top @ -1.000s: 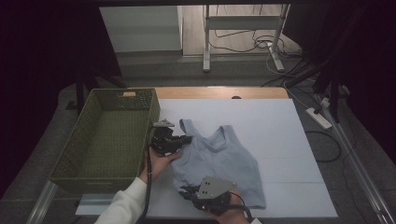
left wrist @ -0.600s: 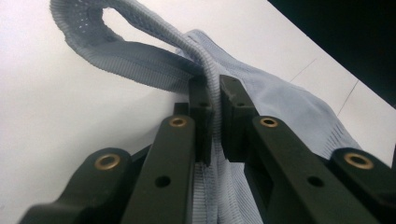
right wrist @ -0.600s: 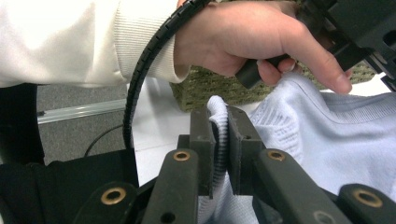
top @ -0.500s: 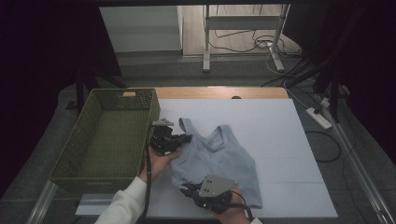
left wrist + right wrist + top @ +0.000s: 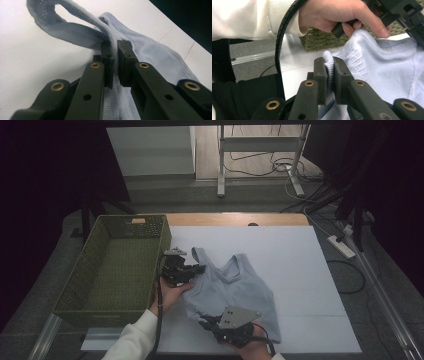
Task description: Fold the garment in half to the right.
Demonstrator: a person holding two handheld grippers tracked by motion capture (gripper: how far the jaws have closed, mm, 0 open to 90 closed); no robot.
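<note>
Two grips on one garment, and both of yours are biting. Your left gripper has its jaws clamped on a shoulder strap of the pale blue knitted tank top; in the left gripper view the ribbed strap runs up between the black pads and loops away over the white table cover. Your right gripper is pinched on the top too, a fold of ribbed edge squeezed between its pads, the cloth bulging just above them.

From above, your left gripper sits at the top's upper left corner, just beside the right wall of the green woven basket. Your right gripper, grey three-cornered plate on top, is at the near edge of the garment, close to the table's front. The tank top lies mostly flat between the two, neckline toward the far side, its lower left part bunched up where you hold it.

Out past the right jaws, your left hand in its white sleeve grasps the other gripper, a ribbed black cable curving down from it, with the basket's corner behind. Beyond the table, a metal stand and loose cables lie on the floor.
</note>
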